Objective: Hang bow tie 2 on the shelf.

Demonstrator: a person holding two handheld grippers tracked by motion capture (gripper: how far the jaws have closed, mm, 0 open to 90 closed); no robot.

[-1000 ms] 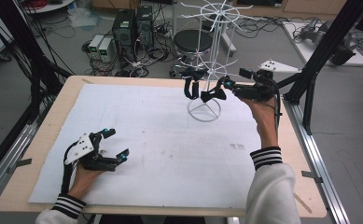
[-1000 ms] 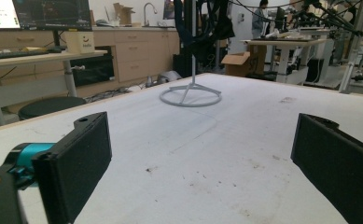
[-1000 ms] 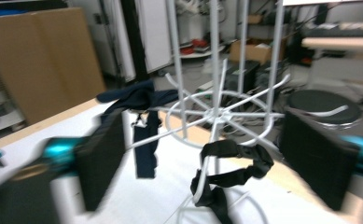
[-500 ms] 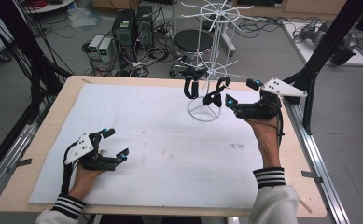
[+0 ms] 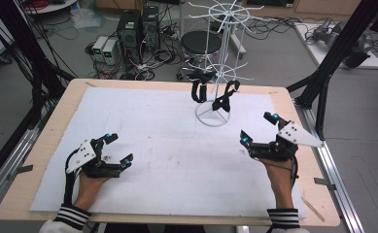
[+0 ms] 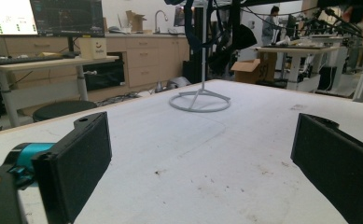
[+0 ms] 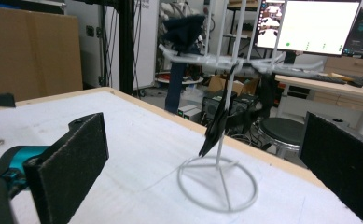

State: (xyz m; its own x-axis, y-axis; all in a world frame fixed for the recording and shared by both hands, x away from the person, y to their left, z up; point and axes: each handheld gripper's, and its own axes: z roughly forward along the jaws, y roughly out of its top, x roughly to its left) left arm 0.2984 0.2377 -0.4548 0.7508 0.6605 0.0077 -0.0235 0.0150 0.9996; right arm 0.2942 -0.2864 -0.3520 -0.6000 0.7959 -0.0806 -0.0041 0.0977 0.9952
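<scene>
Resting on the white mat (image 5: 177,145), both the left gripper (image 5: 120,148) and the right gripper (image 5: 259,127) are held with jaws apart, empty, near the wire rack (image 5: 215,92).

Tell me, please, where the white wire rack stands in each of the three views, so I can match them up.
High view: the white wire rack stands at the table's far edge, right of centre.
Left gripper view: its ring base and pole rise at centre top.
Right gripper view: it stands right of centre, between the jaws.
Shared landmark: the dark straps hanging from its arms.
</scene>
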